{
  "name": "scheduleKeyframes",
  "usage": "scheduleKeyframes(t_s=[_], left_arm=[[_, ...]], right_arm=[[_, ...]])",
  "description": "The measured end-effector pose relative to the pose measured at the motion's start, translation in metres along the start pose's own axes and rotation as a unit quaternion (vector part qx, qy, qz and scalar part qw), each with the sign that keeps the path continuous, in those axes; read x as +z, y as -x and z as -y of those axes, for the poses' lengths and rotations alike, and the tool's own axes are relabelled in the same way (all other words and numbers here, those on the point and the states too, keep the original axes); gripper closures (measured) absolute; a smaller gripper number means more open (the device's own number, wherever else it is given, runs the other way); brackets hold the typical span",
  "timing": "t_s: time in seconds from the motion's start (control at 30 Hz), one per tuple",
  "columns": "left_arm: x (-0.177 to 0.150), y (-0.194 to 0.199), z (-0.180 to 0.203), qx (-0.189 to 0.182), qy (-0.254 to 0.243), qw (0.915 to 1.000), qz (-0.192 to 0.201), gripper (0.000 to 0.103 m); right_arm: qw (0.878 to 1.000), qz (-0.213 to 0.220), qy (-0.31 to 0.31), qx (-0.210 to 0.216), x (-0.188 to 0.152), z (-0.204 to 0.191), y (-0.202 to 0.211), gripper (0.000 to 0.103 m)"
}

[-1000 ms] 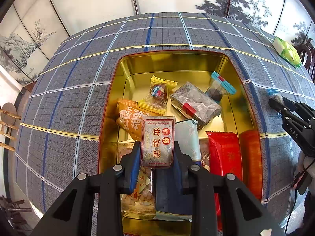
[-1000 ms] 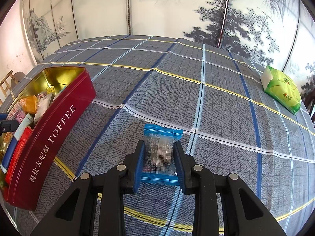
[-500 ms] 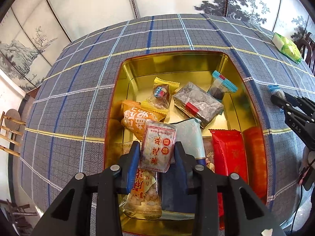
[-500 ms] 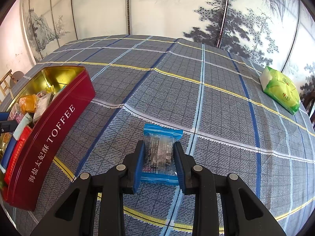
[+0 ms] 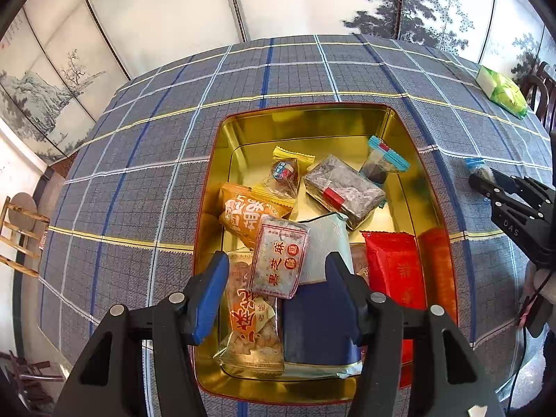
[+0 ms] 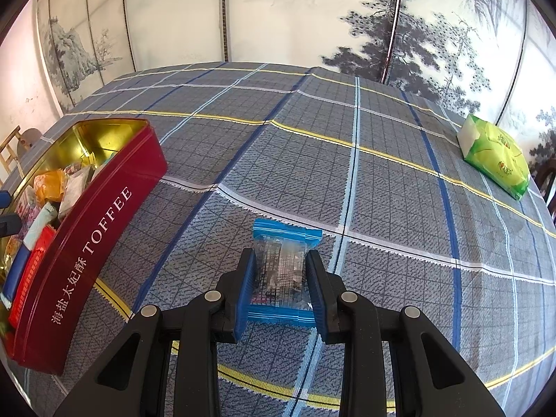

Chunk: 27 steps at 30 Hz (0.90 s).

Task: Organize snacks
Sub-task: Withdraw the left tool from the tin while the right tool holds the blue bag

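The bench under its grey plaid woven cloth (image 5: 146, 180) with yellow and blue stripes is unchanged, and the rectangular red toffee tin with the glossy gold inside (image 5: 312, 128) sits where it did. And there's the release! The left gripper (image 5: 278, 285) has just been opening its fingers; a second ago the blue pads pinched the silvery flat sesame-sweet packet with red print (image 5: 280, 256), and now both pads stand clear of it. The packet lies tilted between them inside the tin, resting on the crinkly orange snack bag (image 5: 245, 213) and the pale blue-and-navy pouch (image 5: 321, 295). Beside them are the smooth red foil packet (image 5: 394, 267), the grey clear-wrapped block with a red label (image 5: 342, 189) and the clear peanut bag with orange print (image 5: 252, 333). Over on the right, no change at all: the right gripper (image 6: 280, 283) keeps its fingers pinched on the clear crinkly sweet wrapper with blue crimped ends (image 6: 283, 267), low over the cloth just outside the tin's red wall. A soft green tissue pack (image 6: 495, 154) lies far off.
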<state>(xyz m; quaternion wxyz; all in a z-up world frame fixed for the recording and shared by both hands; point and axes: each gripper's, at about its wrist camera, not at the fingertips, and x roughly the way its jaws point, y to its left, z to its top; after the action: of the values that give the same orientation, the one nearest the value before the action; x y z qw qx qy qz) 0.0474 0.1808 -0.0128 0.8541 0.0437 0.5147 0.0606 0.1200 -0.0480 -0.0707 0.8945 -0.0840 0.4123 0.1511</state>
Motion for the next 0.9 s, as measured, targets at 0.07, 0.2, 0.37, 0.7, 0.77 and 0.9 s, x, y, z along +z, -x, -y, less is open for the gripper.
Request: scheduleKeyframes(t_s=[0.07,0.2,0.37,0.7,0.77,0.9], left_arm=[[-0.001,0.002,0.000,0.003,0.001,1.0000,0.001,0.046],[-0.003,0.008,-0.002,0.002,0.005,1.0000,0.004,0.044],[-0.005,0.015,-0.004,0.010,0.007,0.9999,0.008,0.039],[-0.012,0.017,-0.011,0.007,0.022,0.9997,-0.005,0.038],[-0.013,0.018,-0.012,0.006,0.025,0.9997,-0.004,0.034],[-0.015,0.020,-0.016,0.008,0.027,0.9996,0.000,0.032]], right_arm=[[1.000,0.000,0.000,-0.002,0.000,0.000,0.000,0.071],[1.000,0.000,-0.001,-0.002,0.000,0.000,0.000,0.071],[1.000,0.000,-0.004,-0.003,0.000,-0.001,0.000,0.071],[1.000,-0.010,-0.012,-0.006,0.002,0.000,-0.002,0.072],[1.000,-0.012,-0.014,-0.009,0.003,-0.001,-0.002,0.072],[1.000,-0.021,-0.018,-0.013,0.006,-0.002,-0.003,0.072]])
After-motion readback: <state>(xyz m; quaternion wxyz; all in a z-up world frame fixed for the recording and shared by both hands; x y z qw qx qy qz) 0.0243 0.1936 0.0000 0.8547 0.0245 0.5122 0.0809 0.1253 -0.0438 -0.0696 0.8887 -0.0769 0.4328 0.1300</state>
